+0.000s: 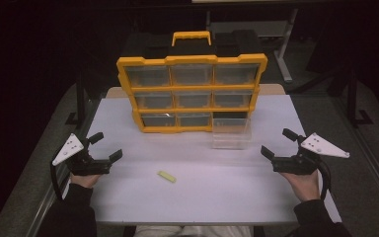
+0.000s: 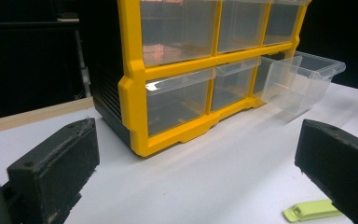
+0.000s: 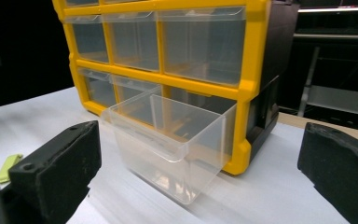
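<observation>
The white table (image 1: 192,192) carries a yellow-framed drawer cabinet (image 1: 192,94) standing upright toward its far side, three rows of three clear drawers with a carry handle on top. Its bottom-right drawer (image 1: 232,133) has been pulled out and sits on the table just in front of its open slot, looking empty in the right gripper view (image 3: 177,149). Nearer the person, between the two hands and well apart from the cabinet, lies a small pale green clip (image 1: 167,176); the left gripper view catches it just beside that gripper's right-hand jaw (image 2: 312,210).

The left gripper (image 1: 107,147) rests at the left edge of the table with its jaws spread wide and nothing between them. The right gripper (image 1: 279,143) sits at the right edge, jaws likewise wide apart and empty, pointed toward the pulled-out drawer.

Judging from this layout, the work stands at its start: the drawer is out and ready, the clip not yet picked up. The next move likely calls for the left gripper to come down over the clip, close on its narrow sides, and carry it to the open drawer; since the clip lies flat and thin, the jaws would need to get low against the tabletop
</observation>
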`<act>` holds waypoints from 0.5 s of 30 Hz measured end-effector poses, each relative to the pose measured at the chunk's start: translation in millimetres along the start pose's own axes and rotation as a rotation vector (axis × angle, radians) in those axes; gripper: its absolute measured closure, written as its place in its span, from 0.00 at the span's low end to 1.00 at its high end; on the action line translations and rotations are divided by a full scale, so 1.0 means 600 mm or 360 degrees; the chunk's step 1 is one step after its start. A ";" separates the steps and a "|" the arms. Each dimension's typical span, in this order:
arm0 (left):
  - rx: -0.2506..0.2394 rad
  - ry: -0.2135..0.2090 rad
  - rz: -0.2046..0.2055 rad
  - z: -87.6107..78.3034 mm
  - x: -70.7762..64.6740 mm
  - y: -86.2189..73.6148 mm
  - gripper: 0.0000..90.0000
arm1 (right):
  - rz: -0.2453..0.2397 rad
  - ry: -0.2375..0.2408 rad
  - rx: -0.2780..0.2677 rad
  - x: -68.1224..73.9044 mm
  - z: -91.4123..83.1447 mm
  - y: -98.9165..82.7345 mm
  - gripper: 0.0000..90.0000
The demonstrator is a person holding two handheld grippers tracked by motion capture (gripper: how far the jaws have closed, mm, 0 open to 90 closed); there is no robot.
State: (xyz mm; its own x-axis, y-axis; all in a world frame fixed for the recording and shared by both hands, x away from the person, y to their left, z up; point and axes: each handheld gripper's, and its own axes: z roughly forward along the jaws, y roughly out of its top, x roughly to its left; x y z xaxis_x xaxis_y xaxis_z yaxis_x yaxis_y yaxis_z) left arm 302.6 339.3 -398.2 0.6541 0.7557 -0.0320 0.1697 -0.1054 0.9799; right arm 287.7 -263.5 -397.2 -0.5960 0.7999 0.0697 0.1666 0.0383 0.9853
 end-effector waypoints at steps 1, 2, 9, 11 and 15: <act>0.0007 0.0003 0.0001 0.001 0.001 -0.001 0.00 | -0.0003 0.0001 0.0012 0.001 0.001 -0.001 0.00; 0.0011 0.0001 -0.0001 0.002 0.001 -0.001 0.00 | 0.0000 0.0001 0.0029 0.002 0.003 -0.002 0.00; 0.0007 0.0018 0.0003 -0.001 -0.001 -0.001 0.00 | -0.0011 -0.0008 0.0043 0.007 0.002 -0.002 0.00; 0.0009 0.0019 0.0000 -0.001 0.000 -0.002 0.00 | 0.0006 -0.0002 0.0059 0.006 0.002 -0.003 0.00; 0.0008 0.0025 -0.0005 -0.002 0.000 -0.002 0.00 | 0.0031 -0.0006 0.0070 0.008 0.000 -0.001 0.00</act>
State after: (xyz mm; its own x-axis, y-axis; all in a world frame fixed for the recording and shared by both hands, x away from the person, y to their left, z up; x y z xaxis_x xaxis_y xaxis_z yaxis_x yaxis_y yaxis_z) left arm 301.5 340.1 -399.3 0.6418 0.7662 -0.0319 0.1756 -0.1064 0.9787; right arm 285.0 -259.8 -397.8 -0.5893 0.8031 0.0878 0.2127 0.0493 0.9759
